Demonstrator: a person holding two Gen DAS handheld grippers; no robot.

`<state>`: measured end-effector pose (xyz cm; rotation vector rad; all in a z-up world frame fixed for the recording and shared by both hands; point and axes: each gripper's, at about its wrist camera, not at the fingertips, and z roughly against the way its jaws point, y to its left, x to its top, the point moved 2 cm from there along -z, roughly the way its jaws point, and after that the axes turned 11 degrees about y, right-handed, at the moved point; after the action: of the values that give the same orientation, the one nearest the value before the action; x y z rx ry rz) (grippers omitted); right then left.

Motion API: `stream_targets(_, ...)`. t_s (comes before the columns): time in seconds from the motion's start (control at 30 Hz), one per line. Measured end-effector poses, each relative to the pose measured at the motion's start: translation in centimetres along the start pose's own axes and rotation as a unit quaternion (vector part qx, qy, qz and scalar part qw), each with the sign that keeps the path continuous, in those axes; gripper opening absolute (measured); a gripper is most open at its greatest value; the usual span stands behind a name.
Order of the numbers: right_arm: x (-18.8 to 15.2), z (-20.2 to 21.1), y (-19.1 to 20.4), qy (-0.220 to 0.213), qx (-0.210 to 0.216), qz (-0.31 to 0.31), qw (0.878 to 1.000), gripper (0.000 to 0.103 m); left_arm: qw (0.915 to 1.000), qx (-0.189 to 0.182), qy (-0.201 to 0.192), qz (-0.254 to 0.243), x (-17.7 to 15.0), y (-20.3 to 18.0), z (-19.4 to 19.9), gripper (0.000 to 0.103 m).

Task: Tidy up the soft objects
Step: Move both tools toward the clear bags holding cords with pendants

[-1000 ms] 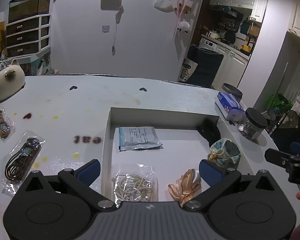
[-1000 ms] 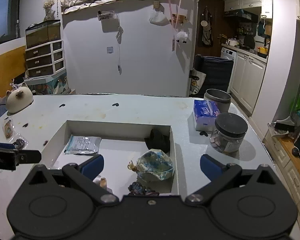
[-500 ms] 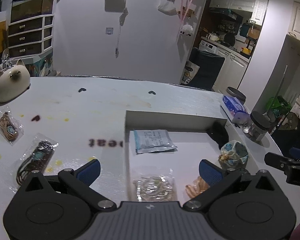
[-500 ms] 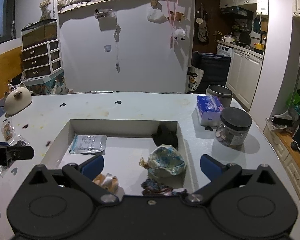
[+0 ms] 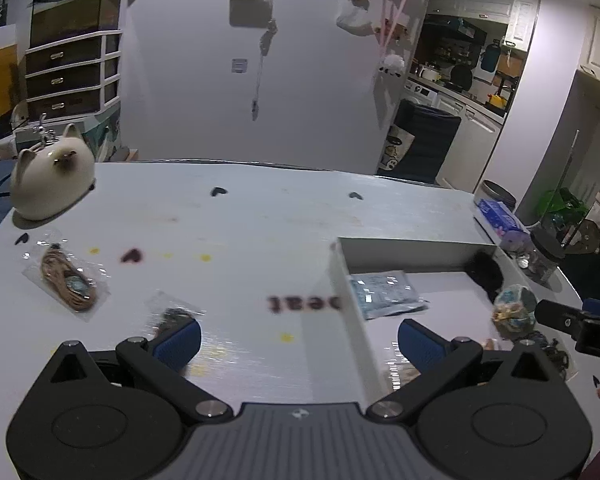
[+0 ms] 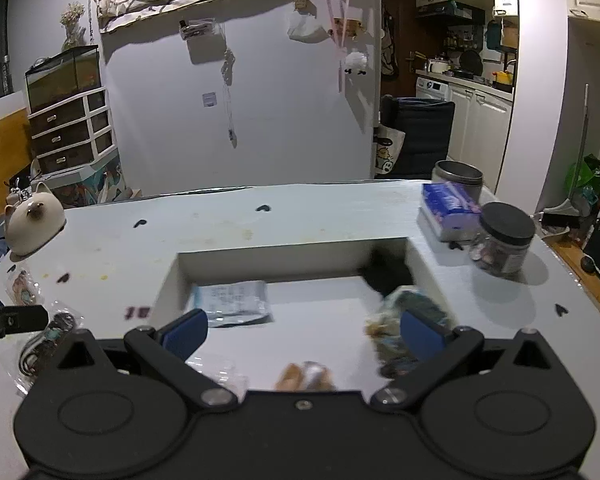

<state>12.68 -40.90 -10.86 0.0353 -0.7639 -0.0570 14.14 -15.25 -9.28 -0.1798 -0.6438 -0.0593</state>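
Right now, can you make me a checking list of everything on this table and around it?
Surface: white tabletop, small dark and yellow marks.
Job's things: shallow white box holding pale blue packet, black fuzzy item, blue-patterned cloth bundle; two clear bagged cords lie outside on the table.
Clutter: cream cat-shaped figure, blue tissue pack, black-lidded jar, metal tin.
Grippers: left gripper open, empty; right gripper open, empty.
Cables: nothing seen.
Surroundings: drawer unit, kitchen cabinets.
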Motion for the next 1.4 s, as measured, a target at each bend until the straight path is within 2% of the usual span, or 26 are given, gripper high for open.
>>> stream_targets(0.43, 0.6, -1.7, 10.0, -0.001, 0.021, 0.01, 1.0, 0.103, 0.9998, 0.012, -0.004, 0.013, 0.6, 9.6, 0.9, 0.103)
stream_targets(0.77, 1.8, -3.1, 16.1, 0.003, 0.041, 0.039, 0.998, 0.103, 0.9969, 0.056, -0.013, 0.054, 2.2, 17.1, 0.5, 0.103)
stream_targets(0.9, 2.1, -3.8, 18.3, 0.01, 0.047, 0.062, 0.997, 0.103, 0.9945, 0.073, -0.009, 0.075, 3.6, 19.8, -1.0, 0.103)
stream_targets(1.03, 2.0, -5.2, 20.8, 0.033, 0.056, 0.103, 0.993, 0.103, 0.9907, 0.091, 0.012, 0.1, 5.1, 22.1, -4.1, 0.103)
stream_targets(1.2, 1.3, -7.1, 23.6, 0.081, 0.078, 0.15, 0.982, 0.103, 0.9849, 0.121, 0.047, 0.114, 6.8, 24.0, -7.9, 0.103)
stream_targets(1.4, 1.1, -9.4, 26.7, 0.12, 0.097, 0.19, 0.97, 0.103, 0.9816, 0.136, 0.071, 0.114, 8.0, 25.2, -10.9, 0.103)
